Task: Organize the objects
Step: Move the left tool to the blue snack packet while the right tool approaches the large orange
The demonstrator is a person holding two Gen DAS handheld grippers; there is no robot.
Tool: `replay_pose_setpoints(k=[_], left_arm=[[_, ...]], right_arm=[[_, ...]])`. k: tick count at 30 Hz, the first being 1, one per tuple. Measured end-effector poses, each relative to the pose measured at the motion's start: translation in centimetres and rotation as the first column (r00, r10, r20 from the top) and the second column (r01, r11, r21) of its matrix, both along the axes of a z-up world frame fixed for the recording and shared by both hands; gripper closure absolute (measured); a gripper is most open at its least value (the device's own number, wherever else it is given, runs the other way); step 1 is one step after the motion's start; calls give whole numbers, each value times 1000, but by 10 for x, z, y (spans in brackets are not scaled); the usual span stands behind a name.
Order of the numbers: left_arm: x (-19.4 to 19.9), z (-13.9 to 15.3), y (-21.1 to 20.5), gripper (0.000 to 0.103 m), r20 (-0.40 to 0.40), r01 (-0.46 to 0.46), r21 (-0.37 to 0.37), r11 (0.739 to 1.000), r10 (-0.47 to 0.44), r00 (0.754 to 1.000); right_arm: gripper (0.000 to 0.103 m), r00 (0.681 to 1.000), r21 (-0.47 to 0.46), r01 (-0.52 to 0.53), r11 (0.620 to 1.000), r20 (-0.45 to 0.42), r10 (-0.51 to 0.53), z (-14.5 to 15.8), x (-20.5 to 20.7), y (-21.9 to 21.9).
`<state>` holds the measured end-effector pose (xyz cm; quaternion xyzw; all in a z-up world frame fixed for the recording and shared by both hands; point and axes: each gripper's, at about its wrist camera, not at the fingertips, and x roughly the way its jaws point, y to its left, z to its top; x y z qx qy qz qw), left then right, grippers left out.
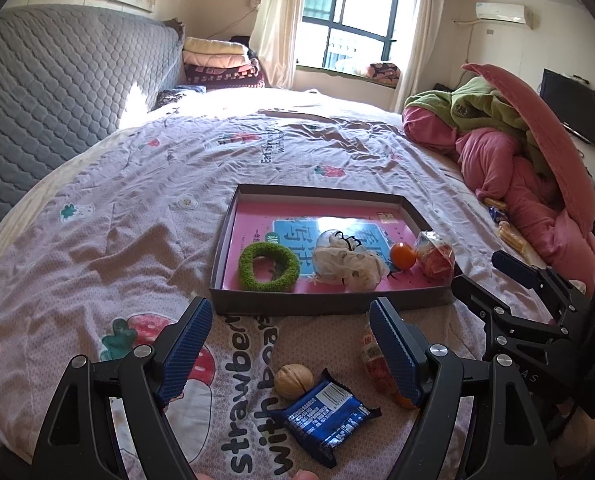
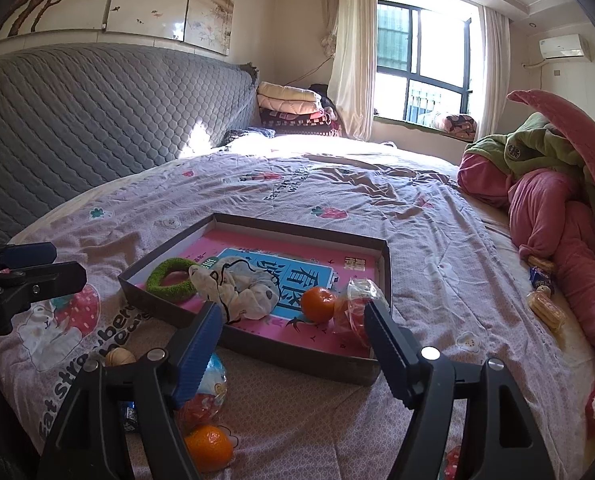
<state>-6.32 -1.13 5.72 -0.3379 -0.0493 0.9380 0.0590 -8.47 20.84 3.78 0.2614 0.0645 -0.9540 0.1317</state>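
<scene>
A shallow dark box [image 1: 329, 300] [image 2: 257, 346] with a pink floor lies on the bed. In it are a green fuzzy ring [image 1: 268, 266] [image 2: 172, 280], a white crumpled cloth [image 1: 347, 262] [image 2: 241, 292], an orange [image 1: 403, 255] [image 2: 317, 304] and a red snack packet [image 1: 435, 256] [image 2: 355, 312]. On the bedsheet near me lie a walnut [image 1: 293, 380] [image 2: 120, 357], a blue snack wrapper [image 1: 323, 414], a red-and-clear snack bag [image 1: 373, 356] [image 2: 205, 392] and another orange [image 2: 208, 448]. My left gripper [image 1: 291, 344] is open above these loose items. My right gripper [image 2: 293, 344] is open at the box's near edge.
A pile of pink and green bedding [image 1: 517, 152] [image 2: 557, 208] fills the right side. Biscuit packets [image 2: 545, 308] lie beside it. A grey quilted headboard [image 1: 57, 92] is at the left. Folded blankets [image 2: 289, 110] sit at the far end near the window.
</scene>
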Motion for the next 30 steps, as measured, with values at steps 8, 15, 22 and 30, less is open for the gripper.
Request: replay_pose_setpoints(k=[8,15,22,30], left_arm=[[8,-7,3,21,10,23,-16,1000,-23,1000],[14,-10,3,21,13,32,-22,999,-32,999],[21,-17,6,21,22,61,-36,998,-60,998],[31,-28,10,21,24,119,-58,991,-117,993]], right_arm=[[30,1000,-6,-6,1000,12,6,-3,8,1],[30,1000,-2,-9,1000,20,9,-5,16,1],[30,999,3,-24,1000,36,24,-9,22,-3],[30,998,5,-27,1000,50,27,-12,29,-3]])
